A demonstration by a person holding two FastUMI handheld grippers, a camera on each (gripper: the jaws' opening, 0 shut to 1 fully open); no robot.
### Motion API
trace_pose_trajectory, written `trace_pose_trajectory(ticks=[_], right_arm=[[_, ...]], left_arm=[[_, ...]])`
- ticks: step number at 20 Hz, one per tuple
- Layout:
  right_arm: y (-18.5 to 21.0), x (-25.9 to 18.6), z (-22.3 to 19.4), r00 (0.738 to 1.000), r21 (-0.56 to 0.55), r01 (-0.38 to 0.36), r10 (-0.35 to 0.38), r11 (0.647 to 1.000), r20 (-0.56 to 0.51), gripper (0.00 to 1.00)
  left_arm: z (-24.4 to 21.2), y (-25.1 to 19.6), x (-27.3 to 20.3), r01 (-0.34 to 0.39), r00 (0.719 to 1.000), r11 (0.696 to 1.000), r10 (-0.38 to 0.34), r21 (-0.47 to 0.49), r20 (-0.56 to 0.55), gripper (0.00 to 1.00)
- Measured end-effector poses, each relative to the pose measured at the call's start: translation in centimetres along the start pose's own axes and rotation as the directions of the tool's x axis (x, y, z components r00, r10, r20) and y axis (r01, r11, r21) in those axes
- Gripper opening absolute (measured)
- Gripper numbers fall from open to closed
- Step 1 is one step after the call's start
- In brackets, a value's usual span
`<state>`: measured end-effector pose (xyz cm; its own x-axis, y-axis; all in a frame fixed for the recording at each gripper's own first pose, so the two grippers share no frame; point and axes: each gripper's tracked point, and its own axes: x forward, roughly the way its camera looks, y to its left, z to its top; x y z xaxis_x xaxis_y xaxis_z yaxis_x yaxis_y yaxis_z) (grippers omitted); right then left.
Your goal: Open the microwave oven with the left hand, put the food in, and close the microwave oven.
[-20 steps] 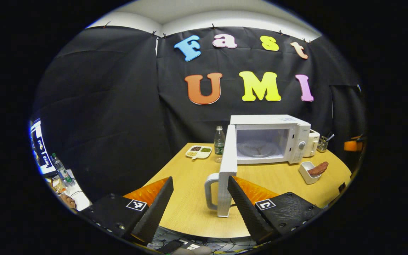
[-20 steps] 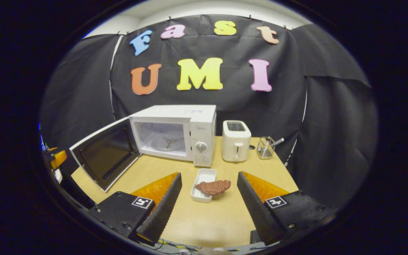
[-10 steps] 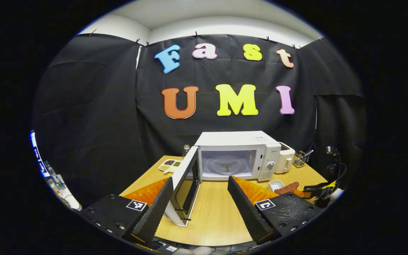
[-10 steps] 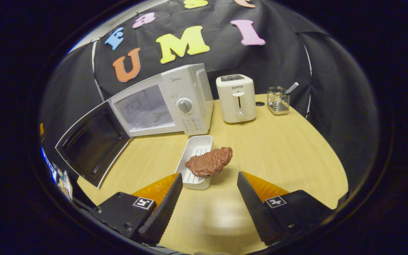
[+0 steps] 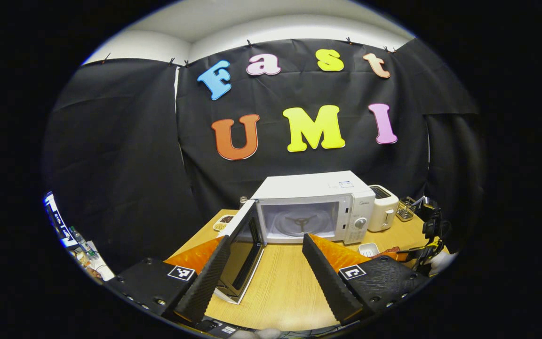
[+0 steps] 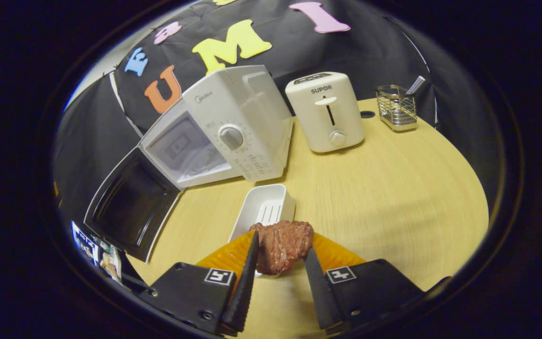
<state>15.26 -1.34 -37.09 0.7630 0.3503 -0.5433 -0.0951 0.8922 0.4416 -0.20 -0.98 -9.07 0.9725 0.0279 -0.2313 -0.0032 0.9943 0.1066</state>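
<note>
The white microwave [image 5: 315, 207] stands at the back of the wooden table [image 5: 285, 282], its door [image 5: 243, 245] swung wide open and its cavity with the turntable showing. My left gripper [image 5: 266, 240] hangs open in front of the door, holding nothing. In the right gripper view, the brown piece of meat [image 6: 284, 241] sits at the near end of a white dish [image 6: 265, 209]. My right gripper [image 6: 280, 247] is shut on the meat, one finger on each side. The microwave [image 6: 224, 134] and its open door [image 6: 132, 207] lie to the upper left there.
A white toaster [image 6: 325, 110] stands right of the microwave, with a wire basket [image 6: 397, 107] holding a utensil beyond it. A tray of food [image 5: 224, 221] and a bottle sit behind the open door. The table's right half [image 6: 393, 188] is bare wood.
The left gripper drew back from the door, leaving it open. The right gripper dropped toward the dish and closed its fingers around the meat.
</note>
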Motion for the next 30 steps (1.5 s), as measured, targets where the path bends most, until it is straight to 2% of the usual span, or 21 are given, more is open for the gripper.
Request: trace_pose_trajectory(ticks=[1,3,5,8,11,14,18,23,27,30], right_arm=[[0.7,-0.2,0.3,0.999,0.005,-0.033,0.033,0.999,-0.013,0.42],[2.0,-0.7,0.7,0.996,-0.012,-0.083,0.082,0.996,-0.028,0.33],[2.5,-1.1,1.2,0.997,-0.048,-0.067,0.065,0.997,-0.034,0.16],[4.8,-2.3,1.9,0.994,-0.057,-0.106,0.105,0.993,-0.032,0.14],[7.3,-3.9,4.0,0.993,-0.097,-0.112,0.114,0.989,0.020,0.14],[11.8,-5.0,6.5,0.986,-0.140,-0.125,0.139,0.982,0.093,0.14],[18.5,-3.3,9.0,0.966,-0.156,-0.139,0.169,0.978,0.195,0.14],[24.7,2.6,9.9,0.939,-0.060,-0.153,0.164,0.986,0.303,0.14],[27.4,8.7,9.7,0.917,0.117,-0.167,0.110,0.979,0.384,0.14],[27.7,13.2,9.5,0.907,0.282,-0.171,0.039,0.944,0.419,0.14]], left_arm=[[-0.1,-0.3,-0.1,-0.011,1.000,1.000,0.011,0.002,-0.010,0.95],[0.0,-1.1,-0.3,-0.019,1.000,1.000,0.019,0.005,-0.012,0.95],[-0.1,-1.4,-0.1,-0.024,1.000,1.000,0.024,0.012,-0.008,0.95],[-0.1,-0.9,0.0,-0.021,1.000,1.000,0.021,0.001,0.005,0.95],[-0.4,0.4,0.4,-0.009,1.000,1.000,0.009,-0.012,0.021,0.95],[-0.7,2.1,0.7,0.028,0.999,0.999,-0.027,-0.025,0.037,0.95],[-1.5,4.7,1.2,0.083,0.996,0.996,-0.083,0.012,0.039,0.95],[-2.8,7.6,1.6,0.161,0.987,0.987,-0.162,0.028,0.018,0.95],[-3.7,9.1,2.3,0.197,0.980,0.980,-0.197,0.028,0.006,0.95],[-4.6,10.3,2.6,0.208,0.978,0.978,-0.207,0.020,-0.007,0.95]])
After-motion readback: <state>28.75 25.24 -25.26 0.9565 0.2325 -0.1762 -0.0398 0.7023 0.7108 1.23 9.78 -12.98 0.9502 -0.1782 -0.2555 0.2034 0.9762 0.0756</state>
